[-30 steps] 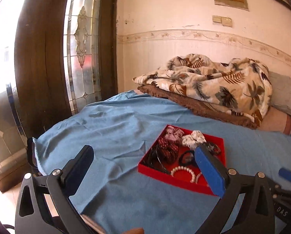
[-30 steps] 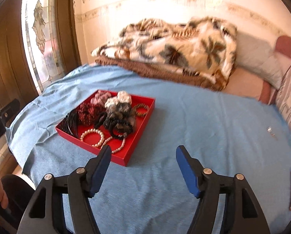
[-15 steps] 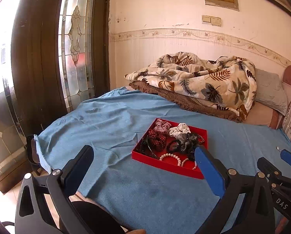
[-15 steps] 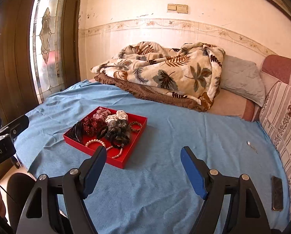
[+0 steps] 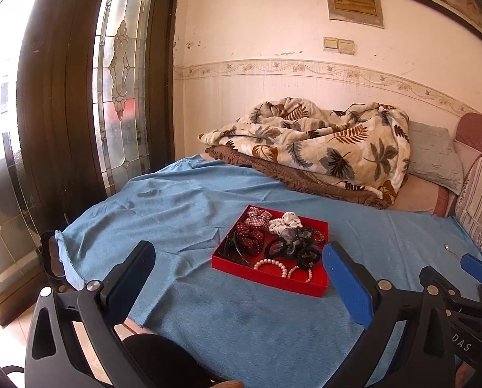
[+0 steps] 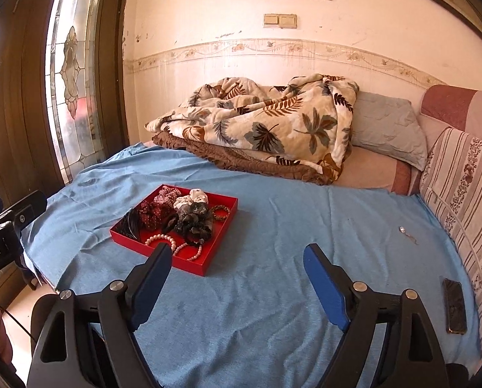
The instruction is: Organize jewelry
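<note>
A red tray (image 5: 260,274) (image 6: 205,266) lies on the blue bedsheet (image 5: 183,213) (image 6: 305,232). It holds red and white scrunchies (image 5: 255,221), dark hair ties (image 5: 292,247), a black clip and pearl bracelets (image 5: 275,263) (image 6: 163,239). My left gripper (image 5: 237,263) is open and empty, held back from the tray's near edge. My right gripper (image 6: 237,263) is open and empty, near the tray's right front corner. A small silver piece (image 6: 407,233) lies apart on the sheet at the right.
A leaf-print blanket (image 6: 273,123) and pillows are piled at the bed's far end. A phone (image 6: 455,305) lies at the right edge by a striped cushion (image 6: 467,200). A stained-glass door (image 5: 118,80) stands left of the bed.
Both grippers have pulled back and up from the tray, so it looks smaller and farther. Both stayed open and empty. The tray's contents have not moved.
</note>
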Motion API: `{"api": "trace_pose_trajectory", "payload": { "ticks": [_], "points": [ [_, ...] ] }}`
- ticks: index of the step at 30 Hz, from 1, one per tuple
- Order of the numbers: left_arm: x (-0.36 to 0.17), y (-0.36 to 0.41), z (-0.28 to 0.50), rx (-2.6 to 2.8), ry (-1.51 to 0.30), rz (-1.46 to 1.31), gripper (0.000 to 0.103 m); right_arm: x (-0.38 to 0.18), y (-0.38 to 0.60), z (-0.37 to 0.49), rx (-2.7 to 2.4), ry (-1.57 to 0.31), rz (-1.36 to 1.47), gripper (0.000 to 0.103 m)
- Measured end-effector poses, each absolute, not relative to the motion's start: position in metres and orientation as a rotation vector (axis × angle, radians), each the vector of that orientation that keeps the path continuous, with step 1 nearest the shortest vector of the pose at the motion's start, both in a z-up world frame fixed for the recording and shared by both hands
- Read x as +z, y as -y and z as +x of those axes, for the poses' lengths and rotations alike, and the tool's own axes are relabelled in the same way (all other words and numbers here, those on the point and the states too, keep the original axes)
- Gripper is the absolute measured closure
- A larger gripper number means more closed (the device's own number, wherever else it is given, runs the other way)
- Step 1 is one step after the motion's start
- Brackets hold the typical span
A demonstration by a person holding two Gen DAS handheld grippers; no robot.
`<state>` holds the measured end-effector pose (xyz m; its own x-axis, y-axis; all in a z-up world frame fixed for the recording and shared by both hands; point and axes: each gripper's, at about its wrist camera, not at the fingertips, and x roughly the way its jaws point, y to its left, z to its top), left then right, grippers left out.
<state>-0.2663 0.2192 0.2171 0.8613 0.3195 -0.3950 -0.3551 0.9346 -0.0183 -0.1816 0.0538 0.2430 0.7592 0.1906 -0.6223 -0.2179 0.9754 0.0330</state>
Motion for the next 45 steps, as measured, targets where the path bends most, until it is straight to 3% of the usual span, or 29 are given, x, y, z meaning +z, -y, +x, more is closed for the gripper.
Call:
{"api": "trace_pose_trajectory", "payload": {
  "ticks": [45],
  "points": [
    [0.214,-0.221,-0.265,0.34,-0.397,-0.08,0.0,0.235,-0.056,-0.192,0.217,-0.59,-0.092,0.009]
  ]
}}
